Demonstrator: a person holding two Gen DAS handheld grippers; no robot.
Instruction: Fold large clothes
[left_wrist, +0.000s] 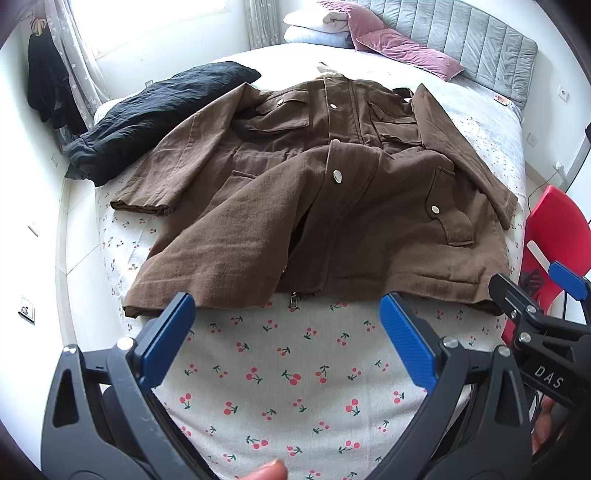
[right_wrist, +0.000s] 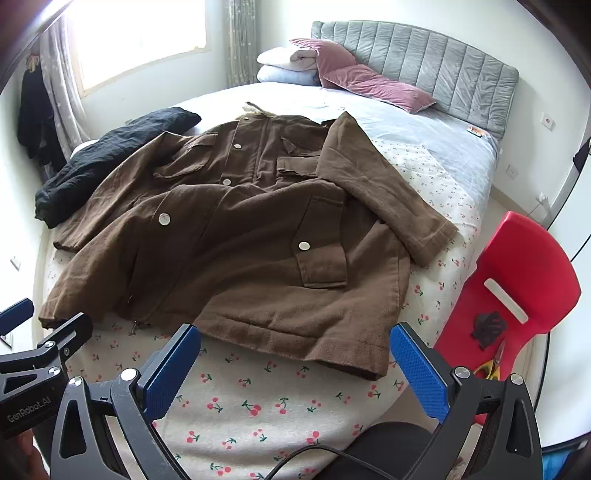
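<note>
A large brown jacket (left_wrist: 317, 192) with metal snaps lies spread face up on the cherry-print bed sheet (left_wrist: 280, 387), sleeves out to both sides; it also shows in the right wrist view (right_wrist: 236, 236). My left gripper (left_wrist: 288, 332) is open and empty, hovering just short of the jacket's hem near the zipper end. My right gripper (right_wrist: 295, 362) is open and empty, just short of the hem's right part. Each gripper shows at the edge of the other's view: the right gripper (left_wrist: 546, 310) and the left gripper (right_wrist: 40, 343).
A black garment (left_wrist: 155, 114) lies on the bed left of the jacket. Pillows (left_wrist: 369, 37) and a grey headboard (left_wrist: 472, 40) are at the far end. A red chair (right_wrist: 517, 280) with scissors (right_wrist: 491, 365) stands at the bed's right side.
</note>
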